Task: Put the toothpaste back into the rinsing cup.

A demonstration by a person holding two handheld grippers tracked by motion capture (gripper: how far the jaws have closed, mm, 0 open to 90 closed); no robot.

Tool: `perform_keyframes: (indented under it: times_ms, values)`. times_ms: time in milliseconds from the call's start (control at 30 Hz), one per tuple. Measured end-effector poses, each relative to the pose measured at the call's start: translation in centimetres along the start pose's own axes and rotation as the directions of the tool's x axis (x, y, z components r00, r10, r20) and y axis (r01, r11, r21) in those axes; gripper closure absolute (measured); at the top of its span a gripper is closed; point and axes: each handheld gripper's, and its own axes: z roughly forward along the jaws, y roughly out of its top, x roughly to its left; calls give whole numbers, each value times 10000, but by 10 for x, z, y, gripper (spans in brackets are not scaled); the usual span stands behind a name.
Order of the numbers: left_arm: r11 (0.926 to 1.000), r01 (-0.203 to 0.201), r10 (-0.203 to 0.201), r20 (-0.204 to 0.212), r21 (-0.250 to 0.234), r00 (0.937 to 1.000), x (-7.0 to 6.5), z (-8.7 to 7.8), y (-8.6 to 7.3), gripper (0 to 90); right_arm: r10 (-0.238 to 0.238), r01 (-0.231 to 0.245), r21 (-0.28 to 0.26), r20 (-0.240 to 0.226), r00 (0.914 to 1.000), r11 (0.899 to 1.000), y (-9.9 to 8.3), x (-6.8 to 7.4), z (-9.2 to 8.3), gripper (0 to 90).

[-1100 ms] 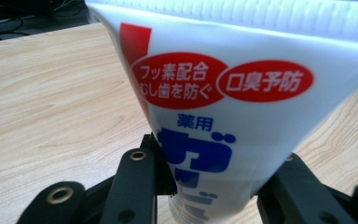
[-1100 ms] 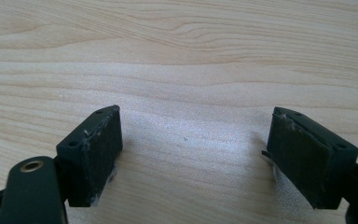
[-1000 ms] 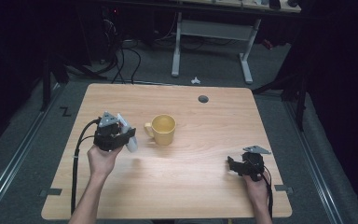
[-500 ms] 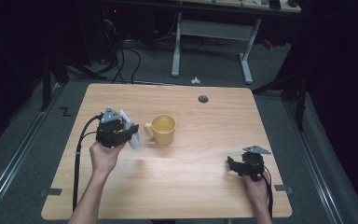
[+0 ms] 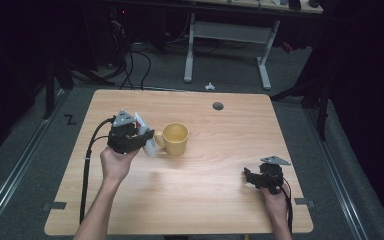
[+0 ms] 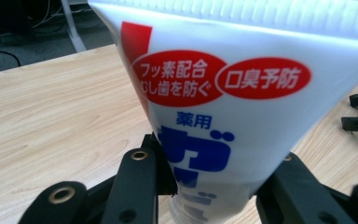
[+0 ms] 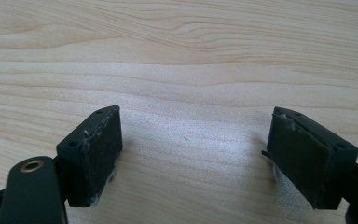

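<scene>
My left gripper (image 5: 141,138) is shut on a white toothpaste tube (image 6: 233,93) with red and blue print. Its black jaws clamp the tube's lower part from both sides. In the high view the tube (image 5: 146,134) hangs just left of a yellow mug (image 5: 174,138), close to the mug's handle and above the table. My right gripper (image 5: 247,176) rests low over the wooden table (image 5: 220,200) at the right front. Its jaws stand wide open, and between the pads (image 7: 98,149) there is only bare wood.
A dark round grommet (image 5: 218,106) sits near the table's far edge. Behind the table stand a white desk frame (image 5: 230,45) and cables on the floor. The left gripper's black cable (image 5: 87,165) trails down over the table's left side.
My left hand has lifted the toothpaste tube a little and brought it closer to the mug's handle. The right gripper has stayed in place.
</scene>
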Motion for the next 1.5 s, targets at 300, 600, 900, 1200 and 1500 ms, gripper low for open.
perform_keyframes:
  times_ms: [300, 600, 900, 1200, 1500]
  values:
    - [9998, 117, -116, 121, -134, 9999, 1, 1, 7, 680, 3, -3, 0, -1, 10000, 10000, 0, 0, 0, 183]
    - [9998, 36, -32, 218, -197, 9998, -2, 5, 17, 680, -1, 1, -1, -1, 10000, 10000, 0, 0, 0, 183]
    - [9994, -92, 101, 260, -329, 9996, -7, 8, 28, 680, 0, 0, 2, -1, 10000, 10000, 0, 0, 0, 182]
    - [9991, -257, 267, 300, -348, 9992, -13, 16, 37, 680, -1, 1, 0, -1, 10000, 10000, 0, 0, 0, 182]
    - [9988, -289, 299, 255, -403, 9992, -15, 22, 41, 680, 0, 0, 1, -1, 10000, 10000, 0, 0, 0, 182]
